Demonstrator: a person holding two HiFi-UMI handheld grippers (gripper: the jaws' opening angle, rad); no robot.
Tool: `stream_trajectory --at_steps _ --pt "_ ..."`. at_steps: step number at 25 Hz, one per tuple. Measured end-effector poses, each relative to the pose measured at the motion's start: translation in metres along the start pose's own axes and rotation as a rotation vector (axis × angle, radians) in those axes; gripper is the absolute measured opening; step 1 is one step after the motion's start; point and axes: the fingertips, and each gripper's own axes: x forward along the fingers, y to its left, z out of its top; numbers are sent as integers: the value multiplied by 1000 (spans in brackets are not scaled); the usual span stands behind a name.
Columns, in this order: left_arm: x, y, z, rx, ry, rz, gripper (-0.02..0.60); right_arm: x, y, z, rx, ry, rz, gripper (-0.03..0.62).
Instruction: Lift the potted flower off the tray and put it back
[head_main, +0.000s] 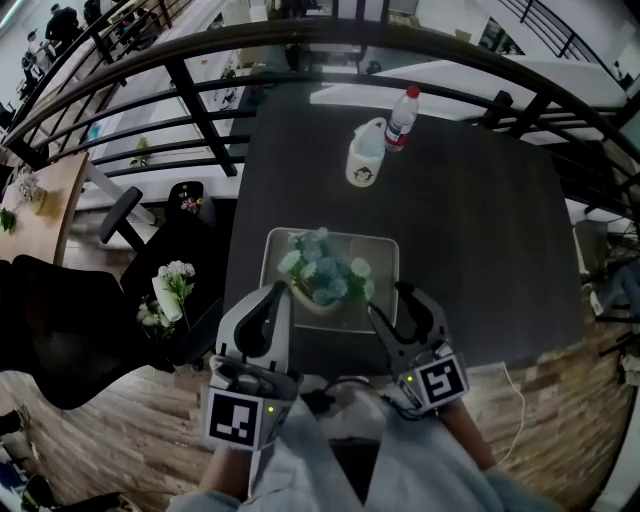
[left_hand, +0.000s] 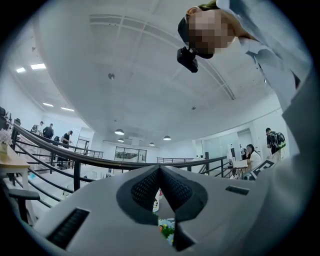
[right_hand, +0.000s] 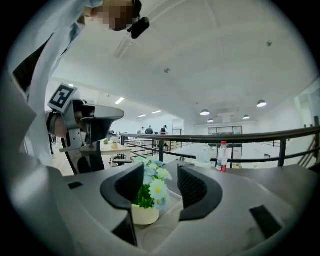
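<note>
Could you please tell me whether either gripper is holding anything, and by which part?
Nothing is held: the left gripper is shut and empty, the right gripper open, not gripping the potted flower.

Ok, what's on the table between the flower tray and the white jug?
Nothing; the head view shows only bare dark tabletop between the tray and the white jug.

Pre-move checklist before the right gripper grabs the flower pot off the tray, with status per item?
1. Potted flower upright in tray: ok.
2. Right gripper jaws apart: ok.
3. Right pads on the pot: not ok, no contact; the pot stands ahead of them.
4. Left gripper shut and empty: ok.
5. Mug and bottle far from the tray: ok.
6. Pot loose on the tray: cannot tell.
</note>
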Motion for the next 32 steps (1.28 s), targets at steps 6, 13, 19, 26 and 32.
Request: stream_trajectory --at_steps 6,13,19,26,32 --pt "-2 3 5 13 -15 3 12 2 10 39 -13 -89 -5 116" --pt "-5 9 14 23 -40 17 12 7 24 72 -61 -170 24 6" --pt "-6 10 16 25 -44 11 12 9 25 84 -40 -197 2 5" --pt "-4 11 16 27 -45 5 12 6 5 85 42 -213 -80 3" --pt "-4 11 17 23 -46 -5 12 7 5 86 34 -204 -88 3"
